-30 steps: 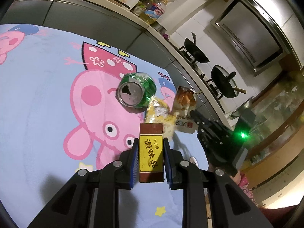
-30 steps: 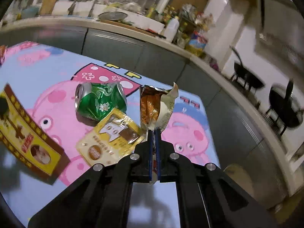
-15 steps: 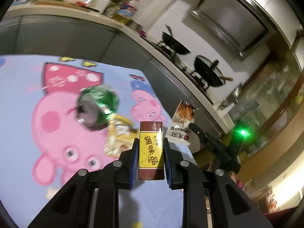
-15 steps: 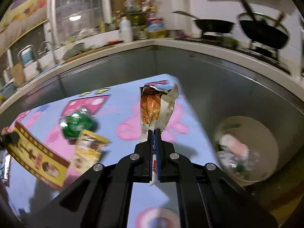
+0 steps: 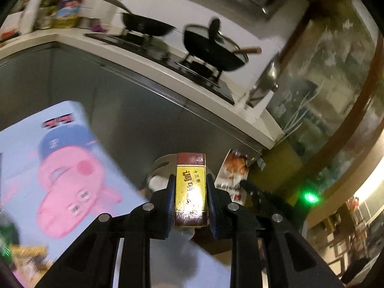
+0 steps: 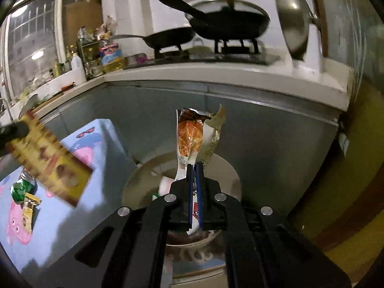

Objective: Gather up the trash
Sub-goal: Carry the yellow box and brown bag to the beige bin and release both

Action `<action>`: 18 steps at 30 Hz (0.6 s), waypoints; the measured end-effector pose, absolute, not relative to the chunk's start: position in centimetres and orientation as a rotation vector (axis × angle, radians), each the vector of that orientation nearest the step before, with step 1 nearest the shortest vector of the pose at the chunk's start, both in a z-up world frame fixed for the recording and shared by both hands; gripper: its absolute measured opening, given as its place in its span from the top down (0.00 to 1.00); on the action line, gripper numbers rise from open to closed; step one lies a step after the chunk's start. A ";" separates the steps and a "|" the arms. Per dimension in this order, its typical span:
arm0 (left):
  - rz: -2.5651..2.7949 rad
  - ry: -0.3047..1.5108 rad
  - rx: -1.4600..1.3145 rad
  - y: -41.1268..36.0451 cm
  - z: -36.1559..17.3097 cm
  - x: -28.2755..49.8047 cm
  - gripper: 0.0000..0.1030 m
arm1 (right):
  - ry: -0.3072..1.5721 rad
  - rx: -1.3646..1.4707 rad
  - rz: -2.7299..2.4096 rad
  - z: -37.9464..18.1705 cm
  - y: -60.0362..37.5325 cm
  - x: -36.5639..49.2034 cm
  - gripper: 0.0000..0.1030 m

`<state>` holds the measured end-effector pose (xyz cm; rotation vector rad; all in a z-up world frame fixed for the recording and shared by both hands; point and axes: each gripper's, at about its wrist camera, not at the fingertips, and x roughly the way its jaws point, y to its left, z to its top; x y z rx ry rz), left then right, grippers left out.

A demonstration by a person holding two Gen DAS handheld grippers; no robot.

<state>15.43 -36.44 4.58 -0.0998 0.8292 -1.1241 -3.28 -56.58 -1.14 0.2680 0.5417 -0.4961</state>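
Gripping yellow seasoning box [image 5: 190, 187] in L gripper [image 5: 190, 192], jaws pressing on both narrow sides, box upright between pads, maroon band at top and bottom. Same box showing as blurred yellow slab [image 6: 48, 163] at left edge of R wrist view, hanging above the tabletop [image 6: 55, 223].

Pinching torn snack wrapper [image 6: 192, 139] in R gripper [image 6: 195, 175], jaws fully closed on its lower end, wrapper standing up, orange print inside, ragged top edge. Also showing in L wrist view as wrapper [image 5: 234, 170] just right of the box, held by the black R gripper [image 5: 261, 196].

Hanging over round pale trash bin [image 6: 228, 168] on floor beside the tabletop; some white and green bits inside, detail unclear. In L view only bin rim [image 5: 160, 163] peeking behind the box.

Lying on the pig-print cloth, far left in R view: crushed green can [image 6: 22, 188] and small yellow sachet [image 6: 30, 212] touching or just beside it. Heavy blur on left side of L view.

Standing behind: kitchen counter [image 6: 216, 72] w/ two black pans [image 6: 228, 24] on hob, steel lid leaning at right.
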 end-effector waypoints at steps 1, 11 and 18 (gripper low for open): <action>-1.123 0.835 -0.075 -38.1 4.2 15.6 0.76 | 0.547 0.278 -0.493 -1.5 -57.0 -3.4 0.98; -1.058 0.895 0.138 -46.0 -1.0 15.6 0.76 | 0.631 0.087 -0.560 -4.6 -59.3 -0.4 0.97; -1.015 0.920 0.198 -47.3 -2.3 15.1 0.42 | 0.713 0.045 -0.513 -6.4 -58.3 1.3 0.77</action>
